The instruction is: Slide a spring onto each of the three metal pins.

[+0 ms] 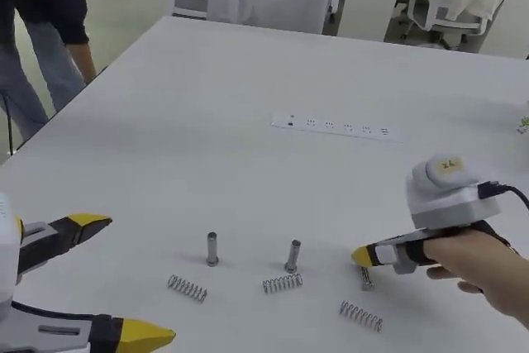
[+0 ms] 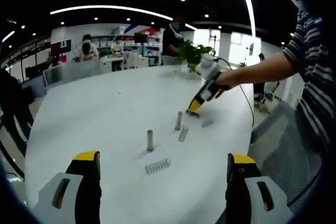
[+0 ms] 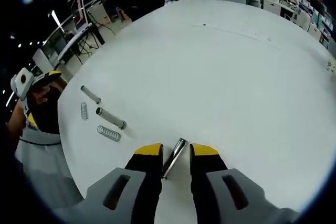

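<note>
On the table (image 1: 248, 88), three springs (image 1: 283, 283) lay loose beside three bare pins (image 1: 212, 249); none was threaded. Right gripper (image 1: 361, 256) straddled one pin (image 3: 177, 148), jaws slightly parted; left gripper (image 2: 164, 163) was spread wide.

We see a smooth, matt white surface (image 1: 248, 80) with a white plastic socket strip (image 1: 331, 126) set into it. The pins (image 1: 212, 249) look to us like polished grey metal with a soft gleam, the springs (image 1: 187, 288) like bare coiled metal wire. The left tool (image 2: 164, 157) and right tool (image 3: 176, 151) have matt grey plastic jaws with faintly shiny yellow tips.
</note>
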`<state>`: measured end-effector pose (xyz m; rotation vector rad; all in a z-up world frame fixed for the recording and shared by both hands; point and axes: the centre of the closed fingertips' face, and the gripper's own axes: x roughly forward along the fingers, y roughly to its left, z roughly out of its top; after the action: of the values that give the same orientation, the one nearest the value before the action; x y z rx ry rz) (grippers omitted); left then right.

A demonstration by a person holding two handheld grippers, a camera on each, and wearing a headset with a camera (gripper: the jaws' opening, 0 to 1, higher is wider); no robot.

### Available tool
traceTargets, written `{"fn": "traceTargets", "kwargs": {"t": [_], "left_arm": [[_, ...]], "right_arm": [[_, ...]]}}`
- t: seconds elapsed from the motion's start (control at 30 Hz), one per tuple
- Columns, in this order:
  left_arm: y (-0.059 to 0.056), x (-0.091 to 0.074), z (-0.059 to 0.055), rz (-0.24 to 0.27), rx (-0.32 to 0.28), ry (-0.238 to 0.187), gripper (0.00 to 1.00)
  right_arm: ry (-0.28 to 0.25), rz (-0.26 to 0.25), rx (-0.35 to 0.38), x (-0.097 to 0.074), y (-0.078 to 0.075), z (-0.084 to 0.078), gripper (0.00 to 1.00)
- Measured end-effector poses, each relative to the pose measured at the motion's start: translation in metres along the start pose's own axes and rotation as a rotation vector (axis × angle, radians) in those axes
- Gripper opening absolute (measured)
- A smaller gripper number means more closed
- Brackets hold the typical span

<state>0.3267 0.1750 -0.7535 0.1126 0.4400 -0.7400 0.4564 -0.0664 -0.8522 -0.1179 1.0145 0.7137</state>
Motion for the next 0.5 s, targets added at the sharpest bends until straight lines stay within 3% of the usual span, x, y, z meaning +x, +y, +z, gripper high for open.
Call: {"fn": "traceTargets", "kwargs": {"t": [0.23, 0.5], "left_arm": [[-0.0008, 0.0012, -0.0028, -0.001, -0.005, 0.001, 0.98], [-0.0011, 0.0019, -0.0043, -0.002, -0.009, 0.007, 0.98]], "right_arm": [[0.054, -0.039, 0.001, 0.0064, -0.0037, -0.0065, 0.13], [0.068, -0.058, -0.018, 0.0073, -0.0057, -0.0054, 0.08]]}}
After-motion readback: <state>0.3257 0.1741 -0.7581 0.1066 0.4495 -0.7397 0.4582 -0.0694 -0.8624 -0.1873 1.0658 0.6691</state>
